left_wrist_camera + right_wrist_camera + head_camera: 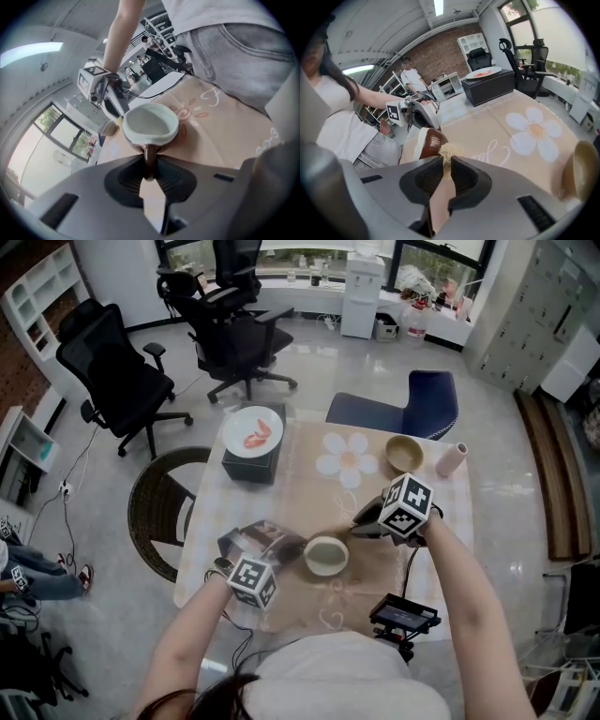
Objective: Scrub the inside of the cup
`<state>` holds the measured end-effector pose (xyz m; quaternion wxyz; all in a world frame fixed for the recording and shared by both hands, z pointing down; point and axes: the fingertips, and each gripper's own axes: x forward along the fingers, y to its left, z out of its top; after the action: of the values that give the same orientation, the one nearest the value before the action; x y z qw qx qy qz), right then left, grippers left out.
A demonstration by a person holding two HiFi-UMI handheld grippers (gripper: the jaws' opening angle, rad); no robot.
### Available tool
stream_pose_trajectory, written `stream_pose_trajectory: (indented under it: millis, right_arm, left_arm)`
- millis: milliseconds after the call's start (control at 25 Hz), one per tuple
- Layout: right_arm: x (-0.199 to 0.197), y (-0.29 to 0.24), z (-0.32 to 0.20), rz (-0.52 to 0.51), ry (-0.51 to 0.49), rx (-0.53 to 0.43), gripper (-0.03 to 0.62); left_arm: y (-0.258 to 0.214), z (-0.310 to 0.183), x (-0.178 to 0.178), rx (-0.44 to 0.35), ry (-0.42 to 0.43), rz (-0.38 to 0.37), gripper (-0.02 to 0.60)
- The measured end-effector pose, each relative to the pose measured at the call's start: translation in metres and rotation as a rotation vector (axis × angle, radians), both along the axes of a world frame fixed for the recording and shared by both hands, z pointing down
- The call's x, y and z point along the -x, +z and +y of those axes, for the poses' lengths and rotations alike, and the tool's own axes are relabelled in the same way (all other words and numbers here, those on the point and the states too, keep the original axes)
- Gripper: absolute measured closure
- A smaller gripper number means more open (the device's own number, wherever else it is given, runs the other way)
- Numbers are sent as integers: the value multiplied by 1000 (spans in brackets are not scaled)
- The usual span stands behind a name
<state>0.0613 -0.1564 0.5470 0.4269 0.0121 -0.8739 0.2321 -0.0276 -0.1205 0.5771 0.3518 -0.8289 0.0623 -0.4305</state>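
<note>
Cup point(325, 555) and both grippers are gathered at the lower centre of the head view, on the cloth-covered table point(309, 498). The bowl point(405, 454), the pink tumbler point(451, 459) and the plate point(252, 432) on its black box point(249, 468) are left well apart toward the top. The left gripper point(292, 549) is brought in from the cup's left and the right gripper point(358, 526) from its upper right, so the open mouth is kept free between them. Whether the cup rests on the cloth or is raised just off it cannot be told. In the left gripper view, the left gripper point(149, 161) is seen with its jaws closed on the brown handle point(150, 157). The cup point(151, 124) is carried just above the jaws at frame centre with its pale inside point(147, 122) turned toward the camera. This hold is judged to be for steadying the cup and presenting its mouth. The right gripper point(112, 105) is seen at the upper left, just beside the rim. In the right gripper view, the right gripper point(447, 161) has its jaws clamped on a tuft of pale fibrous scrubber point(450, 151), a little of which is left proud of the tips as the working end. The cup point(430, 143) is seen just beyond it, left of centre, with its brown side shown. The scrubber is judged not yet to be inside.
</note>
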Motion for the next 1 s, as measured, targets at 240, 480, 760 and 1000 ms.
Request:
stream_pose_trajectory:
  millis: [240, 480, 760, 1000]
  right_arm:
    - [-8, 3, 4, -76, 143, 42, 540]
    - [-14, 9, 10, -112, 237, 47, 540]
    - [-21, 14, 11, -134, 444, 156, 540]
    - [-22, 16, 17, -155, 537, 227, 540]
  left_arm:
    - [12, -7, 5, 131, -99, 49, 525]
    - [21, -10, 11, 289, -214, 107, 525]
    - [25, -11, 14, 533, -360, 177, 525]
    - [24, -13, 14, 681, -436, 204, 525]
